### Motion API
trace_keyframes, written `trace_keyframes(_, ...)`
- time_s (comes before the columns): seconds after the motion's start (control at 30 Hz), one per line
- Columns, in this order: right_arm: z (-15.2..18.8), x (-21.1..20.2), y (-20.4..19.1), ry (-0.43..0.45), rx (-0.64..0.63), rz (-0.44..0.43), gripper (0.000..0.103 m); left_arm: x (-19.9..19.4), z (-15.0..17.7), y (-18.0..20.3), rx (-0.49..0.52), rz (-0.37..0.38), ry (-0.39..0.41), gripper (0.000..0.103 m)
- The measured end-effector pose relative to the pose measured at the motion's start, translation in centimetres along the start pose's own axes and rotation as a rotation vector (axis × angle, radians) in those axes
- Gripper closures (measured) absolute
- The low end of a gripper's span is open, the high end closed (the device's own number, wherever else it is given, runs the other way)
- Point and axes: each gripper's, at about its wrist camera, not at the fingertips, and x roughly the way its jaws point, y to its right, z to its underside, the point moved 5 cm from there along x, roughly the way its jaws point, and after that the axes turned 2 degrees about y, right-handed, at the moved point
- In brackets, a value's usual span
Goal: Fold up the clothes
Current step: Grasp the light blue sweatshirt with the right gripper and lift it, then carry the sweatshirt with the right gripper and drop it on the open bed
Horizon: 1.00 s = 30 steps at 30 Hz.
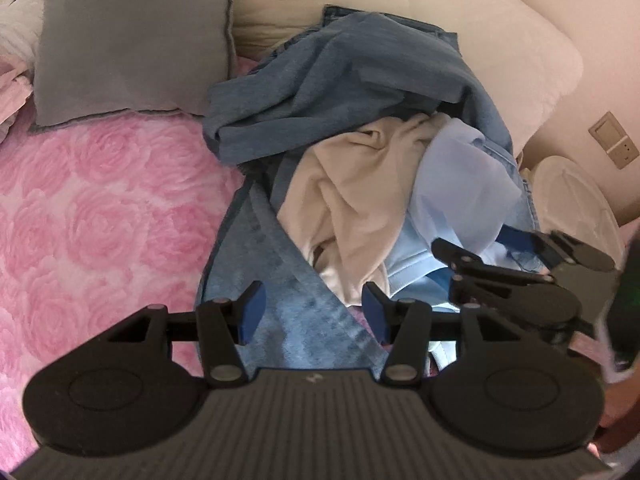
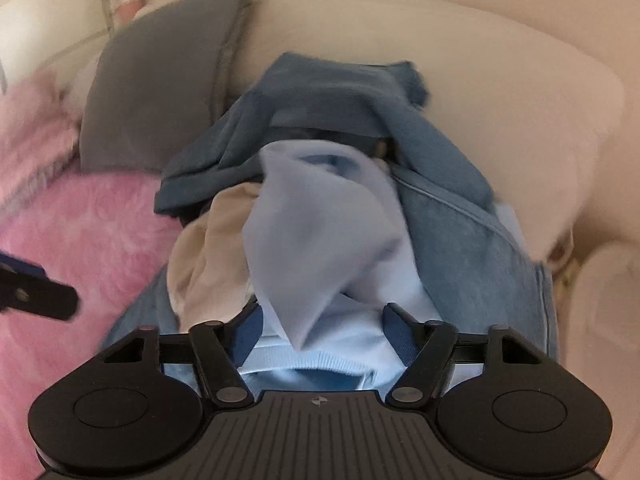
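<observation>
Right wrist view: the right gripper (image 2: pixel 320 330) has its jaws apart, with the pale blue garment (image 2: pixel 320 236) lying between them and rising toward twelve o'clock. The left gripper (image 1: pixel 314 312), jaws apart, hangs over denim (image 1: pixel 296 320) on the bed (image 1: pixel 100 220), the clothes pile (image 1: pixel 360 184) at one o'clock.

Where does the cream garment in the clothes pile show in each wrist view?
Left wrist: cream garment at centre, left of the pale blue garment.
Right wrist: cream garment left of centre, partly under the pale blue garment.
Shared landmark: grey pillow, upper left.
</observation>
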Motion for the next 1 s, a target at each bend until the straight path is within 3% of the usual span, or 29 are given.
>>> trace_keyframes(0.03,0.0,0.4,-0.2,-0.014,-0.019,-0.004,0.092,-0.3,0.1,-0.2,-0.008,-0.002,0.004,0.054)
trace_keyframes(0.13,-0.4,-1.1,0.1,0.021,0.059,-0.056,0.095,-1.7,0.6,-1.0,-0.028,-0.005,0.019,0.054)
trace_keyframes(0.23,-1.4,-5.2,-0.6,0.104,0.074,-0.127,0.096,-3.6,1.3,-1.8,-0.055,-0.011,0.043,0.054)
trace_keyframes(0.43,-5.5,-15.3,-3.0,0.304,0.166,-0.286,0.096,-9.1,2.8,-3.0,-0.095,-0.003,0.130,0.054)
trace_keyframes(0.73,-11.8,-31.0,-5.9,0.594,0.246,-0.387,0.096,-20.9,8.1,-5.7,-0.138,0.032,0.317,0.054)
trace_keyframes(0.83,-13.3,-37.1,-9.1,0.706,0.202,-0.449,0.097,-25.5,11.0,-7.6,-0.162,0.035,0.376,0.054)
trace_keyframes(1.0,-14.9,-46.3,-17.8,0.835,0.094,-0.614,0.096,-33.7,17.2,-11.6,-0.223,0.003,0.485,0.054)
